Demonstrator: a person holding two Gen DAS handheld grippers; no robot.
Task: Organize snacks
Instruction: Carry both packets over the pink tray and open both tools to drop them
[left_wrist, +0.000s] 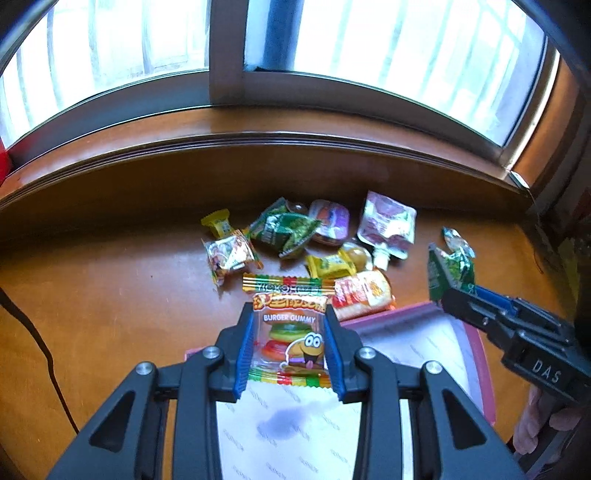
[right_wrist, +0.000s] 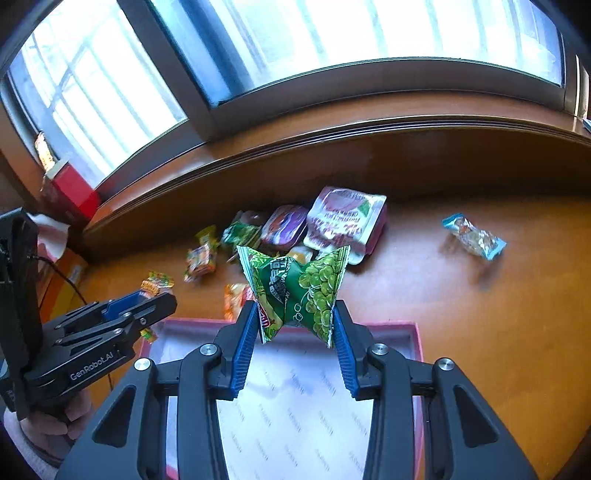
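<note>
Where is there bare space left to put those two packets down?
The pink-rimmed box has its white floor bare. Bare wood also lies between the snack pile and the blue-ended sweet. The pile itself, below the windowsill, is crowded.

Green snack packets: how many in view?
2. One green packet is pinched in the right claw above the pink box; the other lies in the pile on the table. More may be hidden under the pile.

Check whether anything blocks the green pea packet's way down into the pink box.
Nothing visible does. The right gripper holds the green pea packet over the pink box, whose white-lined floor below is bare.
</note>
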